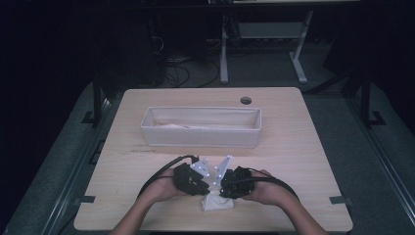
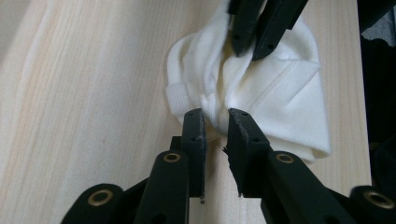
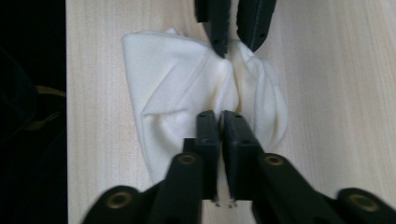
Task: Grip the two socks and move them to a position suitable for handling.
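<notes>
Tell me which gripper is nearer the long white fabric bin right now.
Left, though only slightly. The left gripper and right gripper sit side by side at the table's near edge, both pinching the white cloth; the fabric bin lies beyond them, reaching farther toward the left side.

cloth (image 1: 218, 201) on table (image 1: 303, 161) near front edge, between both claws; bin (image 1: 201, 127) behind it, mid-table.

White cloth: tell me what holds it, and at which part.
Both grippers pinch the white cloth. The right gripper is shut on a bunched fold at one edge, and the left gripper grips the fold on the opposite edge.
</notes>
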A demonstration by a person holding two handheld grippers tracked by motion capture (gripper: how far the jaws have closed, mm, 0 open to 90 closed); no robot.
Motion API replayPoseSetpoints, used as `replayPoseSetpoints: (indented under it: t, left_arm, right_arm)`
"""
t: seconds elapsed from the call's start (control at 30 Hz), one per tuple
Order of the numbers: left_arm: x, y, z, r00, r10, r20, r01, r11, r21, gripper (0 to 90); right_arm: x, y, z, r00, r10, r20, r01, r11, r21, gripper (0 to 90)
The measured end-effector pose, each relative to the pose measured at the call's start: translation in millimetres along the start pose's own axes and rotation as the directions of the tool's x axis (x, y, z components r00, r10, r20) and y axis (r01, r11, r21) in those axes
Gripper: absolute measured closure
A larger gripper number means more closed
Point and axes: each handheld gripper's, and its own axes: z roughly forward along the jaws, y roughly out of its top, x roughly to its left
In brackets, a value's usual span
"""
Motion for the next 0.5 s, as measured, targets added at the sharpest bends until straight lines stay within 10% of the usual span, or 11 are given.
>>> replayPoseSetpoints:
  t: [0.5]
  left_arm:
    - [-0.9,0.7,3.7,1.0000,0.006,-0.004,-0.006,0.9998,0.019,85.3]
  right_arm:
    - [0.1,2.5,-25.1,0.9983,0.012,0.058,-0.007,0.996,-0.086,87.9]
